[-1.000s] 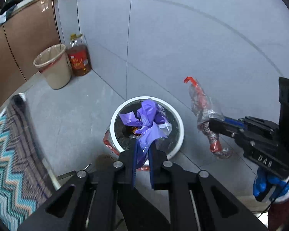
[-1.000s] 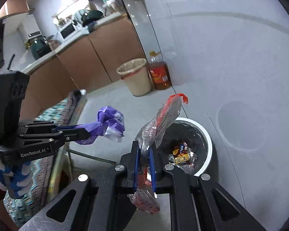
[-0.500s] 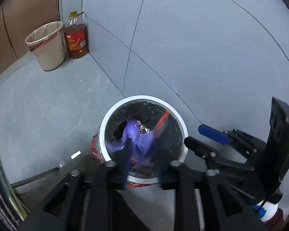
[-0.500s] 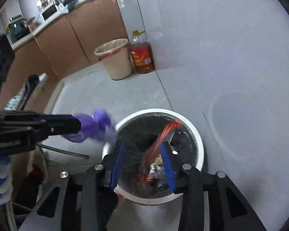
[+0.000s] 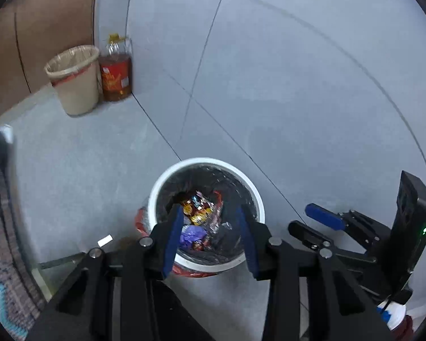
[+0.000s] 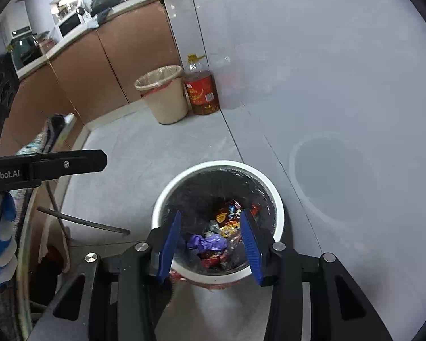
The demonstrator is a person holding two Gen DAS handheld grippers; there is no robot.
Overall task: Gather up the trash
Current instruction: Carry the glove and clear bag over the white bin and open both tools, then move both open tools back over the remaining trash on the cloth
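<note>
Purple wrapper (image 6: 208,242) lies in the bin (image 6: 167,196) — beneath both spread, empty tools (image 5: 210,213).

Left tool (image 5: 210,237) and right tool (image 6: 211,243) side by side, jaws apparently spread, empty.

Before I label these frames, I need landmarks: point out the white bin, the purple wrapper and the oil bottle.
white bin (image 5: 257,196): left wrist view, right side of its rim.
purple wrapper (image 6: 207,242): right wrist view, middle of the crumpled plastic.
oil bottle (image 6: 202,92): right wrist view, its red label.
</note>
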